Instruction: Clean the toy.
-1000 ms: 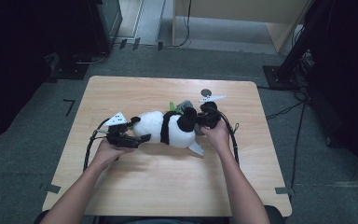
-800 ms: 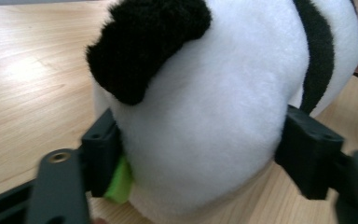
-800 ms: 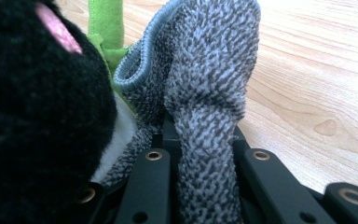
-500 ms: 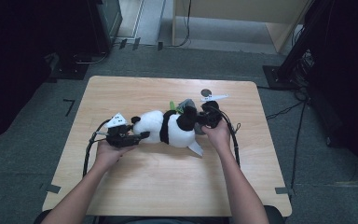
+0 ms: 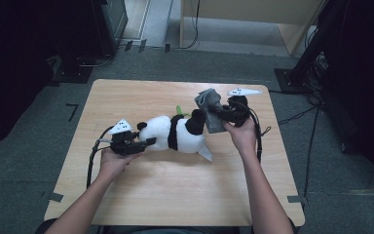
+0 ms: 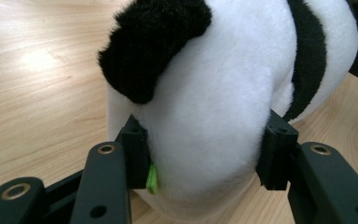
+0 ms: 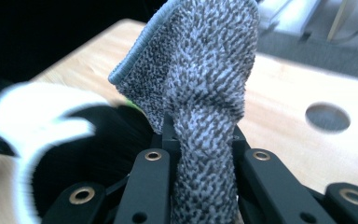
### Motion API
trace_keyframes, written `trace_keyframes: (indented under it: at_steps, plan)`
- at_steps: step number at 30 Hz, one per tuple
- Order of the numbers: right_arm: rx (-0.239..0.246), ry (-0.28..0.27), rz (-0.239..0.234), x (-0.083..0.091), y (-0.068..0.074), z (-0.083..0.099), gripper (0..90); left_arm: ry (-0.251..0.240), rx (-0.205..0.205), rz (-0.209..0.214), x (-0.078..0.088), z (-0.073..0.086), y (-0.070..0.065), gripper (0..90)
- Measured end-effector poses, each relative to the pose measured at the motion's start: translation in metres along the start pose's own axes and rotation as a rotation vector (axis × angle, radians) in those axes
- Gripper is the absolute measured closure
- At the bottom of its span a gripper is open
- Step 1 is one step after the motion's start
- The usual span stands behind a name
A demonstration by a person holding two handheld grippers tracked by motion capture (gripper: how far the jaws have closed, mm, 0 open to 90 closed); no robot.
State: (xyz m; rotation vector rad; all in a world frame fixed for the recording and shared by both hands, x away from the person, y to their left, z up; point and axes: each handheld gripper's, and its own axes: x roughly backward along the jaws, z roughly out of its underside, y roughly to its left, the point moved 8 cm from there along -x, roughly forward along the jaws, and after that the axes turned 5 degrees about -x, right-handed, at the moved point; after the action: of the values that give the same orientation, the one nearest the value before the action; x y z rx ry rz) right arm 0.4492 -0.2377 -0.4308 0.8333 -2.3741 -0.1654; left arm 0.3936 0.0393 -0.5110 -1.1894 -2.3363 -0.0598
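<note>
change: left tongs (image 6: 200,163) have just closed on toy panda (image 5: 175,134) | right tongs (image 7: 200,140) clenching grey cloth (image 7: 200,84), now lifted off panda toward surface's (image 5: 141,195) far right corner | meaning: cloth comes free

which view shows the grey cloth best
The right gripper view: the grey cloth stands close up, pinched between the right gripper jaws. The high view shows it small, beside the plush panda.

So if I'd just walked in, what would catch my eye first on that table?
Probably the plush panda lying mid-table, its white end squeezed between the left gripper, whose jaws have just been closing on it. Right beside it, the right gripper holds a grey speckled cloth pinched upright above the panda's other end.
</note>
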Motion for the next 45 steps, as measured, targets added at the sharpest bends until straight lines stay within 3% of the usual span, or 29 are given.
trace_keyframes:
  at_steps: [4, 7, 17, 22, 25, 29, 38, 41, 45]
  plan:
    - [0.038, -0.03, -0.034, 0.017, 0.027, -0.023, 79.1, -0.002, 0.01, -0.011, 0.0, 0.001, -0.001, 48.7]
    - [0.072, -0.013, -0.07, 0.012, 0.054, -0.03, 78.9, -0.009, -0.003, -0.02, 0.0, 0.002, -0.002, 48.2]
    - [0.105, 0.087, -0.216, -0.055, 0.149, -0.028, 78.1, -0.01, 0.001, -0.03, 0.001, 0.004, -0.002, 46.7]
    - [0.105, 0.162, -0.229, -0.089, 0.175, -0.009, 78.0, -0.008, 0.015, -0.035, 0.001, 0.004, -0.003, 46.6]
    - [0.104, 0.206, -0.215, -0.104, 0.175, 0.004, 77.9, 0.005, 0.022, -0.04, 0.001, 0.006, -0.002, 46.9]
    - [0.11, 0.207, -0.173, -0.108, 0.16, 0.004, 77.7, 0.006, 0.041, -0.042, 0.0, 0.006, -0.001, 47.0]
    - [0.089, 0.226, -0.094, -0.094, 0.129, -0.001, 77.8, 0.013, 0.067, -0.039, 0.0, 0.005, 0.0, 47.1]
    - [0.099, 0.244, -0.026, -0.086, 0.113, 0.0, 78.2, 0.013, 0.074, -0.033, 0.0, 0.005, 0.002, 47.2]
    - [0.09, 0.25, -0.006, -0.076, 0.097, 0.002, 78.2, 0.018, 0.073, -0.034, 0.0, 0.005, 0.002, 47.2]
